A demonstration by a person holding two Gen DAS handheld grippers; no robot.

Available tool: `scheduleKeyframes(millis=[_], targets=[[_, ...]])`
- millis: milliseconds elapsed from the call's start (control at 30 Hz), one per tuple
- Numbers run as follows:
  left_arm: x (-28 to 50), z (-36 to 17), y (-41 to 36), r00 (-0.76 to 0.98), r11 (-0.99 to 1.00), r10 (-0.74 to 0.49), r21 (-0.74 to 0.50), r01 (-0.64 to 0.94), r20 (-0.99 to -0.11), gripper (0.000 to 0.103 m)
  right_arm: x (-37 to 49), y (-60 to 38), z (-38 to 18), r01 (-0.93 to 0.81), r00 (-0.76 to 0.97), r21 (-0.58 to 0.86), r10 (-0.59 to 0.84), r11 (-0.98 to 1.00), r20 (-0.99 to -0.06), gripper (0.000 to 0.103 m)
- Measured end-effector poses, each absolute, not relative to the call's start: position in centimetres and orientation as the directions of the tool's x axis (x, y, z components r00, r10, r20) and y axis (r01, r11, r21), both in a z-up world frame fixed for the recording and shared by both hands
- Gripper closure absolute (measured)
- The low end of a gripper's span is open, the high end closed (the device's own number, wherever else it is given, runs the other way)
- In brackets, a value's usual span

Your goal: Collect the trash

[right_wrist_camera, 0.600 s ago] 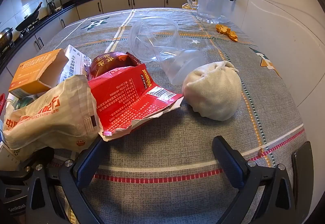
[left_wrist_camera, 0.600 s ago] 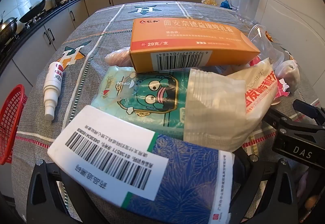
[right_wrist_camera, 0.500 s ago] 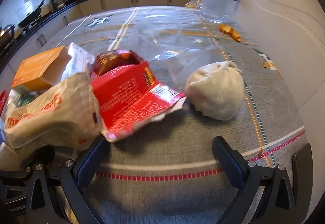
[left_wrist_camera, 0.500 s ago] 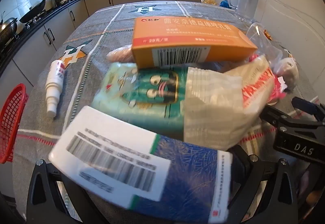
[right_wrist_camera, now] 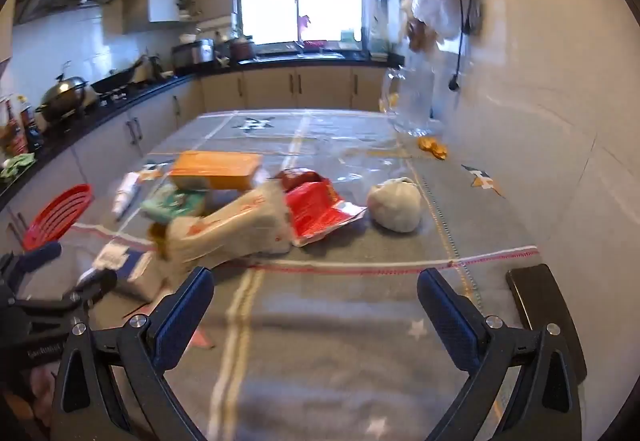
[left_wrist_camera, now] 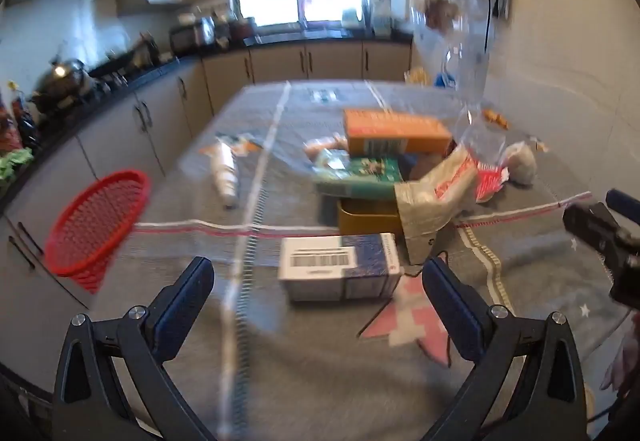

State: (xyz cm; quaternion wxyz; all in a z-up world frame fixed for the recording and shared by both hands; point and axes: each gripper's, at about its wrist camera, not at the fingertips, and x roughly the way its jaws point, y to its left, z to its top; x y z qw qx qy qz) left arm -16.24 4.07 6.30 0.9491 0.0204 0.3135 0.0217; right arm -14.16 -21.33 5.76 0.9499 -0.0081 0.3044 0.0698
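1. The left gripper (left_wrist_camera: 318,291) hangs above the grey patterned tablecloth (left_wrist_camera: 328,373), its jaws spread wide and holding nothing.
2. The right gripper (right_wrist_camera: 316,301) is likewise spread and empty, above the near edge of the table.
3. A white-and-blue cardboard box with a barcode (left_wrist_camera: 340,267) lies just ahead of the left gripper.
4. Behind it, a heap sits mid-table: an orange carton (left_wrist_camera: 394,129), a green printed packet (left_wrist_camera: 360,171), a beige paper bag (right_wrist_camera: 232,229) and a torn red wrapper (right_wrist_camera: 320,211).
5. A crumpled white wad (right_wrist_camera: 396,203) lies just right of the wrapper.
6. A white spray bottle (left_wrist_camera: 226,173) lies towards the left edge, where a red mesh basket (left_wrist_camera: 94,221) sits.
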Motion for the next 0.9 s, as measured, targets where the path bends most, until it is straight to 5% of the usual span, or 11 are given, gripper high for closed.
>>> scheduleKeyframes(millis=[200,900], targets=[[-19.6,7.1,5.4,0.839,0.995,0.099,0.069,-0.073,-0.535,0.000,-16.7,-20.6,4.7,-0.239,0.744,0.159,0.286,0.958,-0.604,0.000],[-18.6,5.3,5.7,0.810,0.991,0.133,0.103,-0.089,-0.572,0.000,-17.0,-20.7,4.9,-0.225,0.777,0.142,0.265,0.964,-0.571,0.001]])
